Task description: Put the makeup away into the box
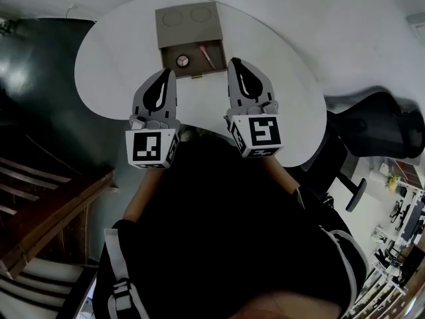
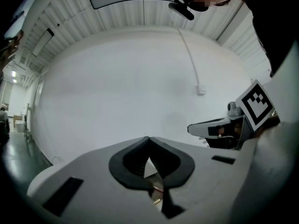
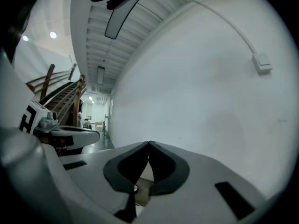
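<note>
A grey-brown box [image 1: 188,20] stands at the far side of the round white table [image 1: 119,52]. Its drawer [image 1: 214,45] is pulled out toward me and holds a round compact [image 1: 182,61] and a pink makeup stick [image 1: 206,57]. My left gripper [image 1: 171,72] [image 2: 148,137] and right gripper [image 1: 234,62] [image 3: 149,143] are held side by side above the table's near edge, pointing level toward the box. Both are shut with nothing between the jaws. In both gripper views I see mostly a white wall, with a sliver of the box below the jaws.
A black office chair [image 1: 378,128] stands to the right of the table. Wooden stairs [image 1: 40,205] run down the left. The person's dark clothing fills the lower middle of the head view. Desks with clutter show at the far lower right.
</note>
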Available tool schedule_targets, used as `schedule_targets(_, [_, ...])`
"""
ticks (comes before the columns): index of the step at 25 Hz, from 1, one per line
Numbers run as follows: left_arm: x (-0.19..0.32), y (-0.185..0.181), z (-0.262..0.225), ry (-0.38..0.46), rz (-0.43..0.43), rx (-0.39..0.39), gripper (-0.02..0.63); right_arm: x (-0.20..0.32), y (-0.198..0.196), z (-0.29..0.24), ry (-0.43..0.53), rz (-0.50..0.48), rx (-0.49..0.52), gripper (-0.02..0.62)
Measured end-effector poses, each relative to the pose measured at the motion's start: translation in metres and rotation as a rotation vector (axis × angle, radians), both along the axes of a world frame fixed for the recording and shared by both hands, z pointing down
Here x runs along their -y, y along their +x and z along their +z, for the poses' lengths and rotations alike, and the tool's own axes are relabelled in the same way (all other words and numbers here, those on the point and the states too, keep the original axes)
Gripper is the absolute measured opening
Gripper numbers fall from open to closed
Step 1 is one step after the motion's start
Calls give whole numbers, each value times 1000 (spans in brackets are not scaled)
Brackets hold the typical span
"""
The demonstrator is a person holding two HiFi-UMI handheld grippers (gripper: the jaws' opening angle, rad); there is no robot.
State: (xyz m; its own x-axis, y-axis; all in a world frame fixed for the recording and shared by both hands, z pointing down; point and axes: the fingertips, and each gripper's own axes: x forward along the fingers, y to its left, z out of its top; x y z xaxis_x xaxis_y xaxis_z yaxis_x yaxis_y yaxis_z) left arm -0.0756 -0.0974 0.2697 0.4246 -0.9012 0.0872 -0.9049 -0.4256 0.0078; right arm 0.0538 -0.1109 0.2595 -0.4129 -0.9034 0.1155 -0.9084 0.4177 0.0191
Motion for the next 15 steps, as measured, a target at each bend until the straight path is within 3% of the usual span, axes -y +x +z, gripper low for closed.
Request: schedule_targets(15, [-12,9,-9,37,13,28,8,-11,-7,3,-2,-56,7,21])
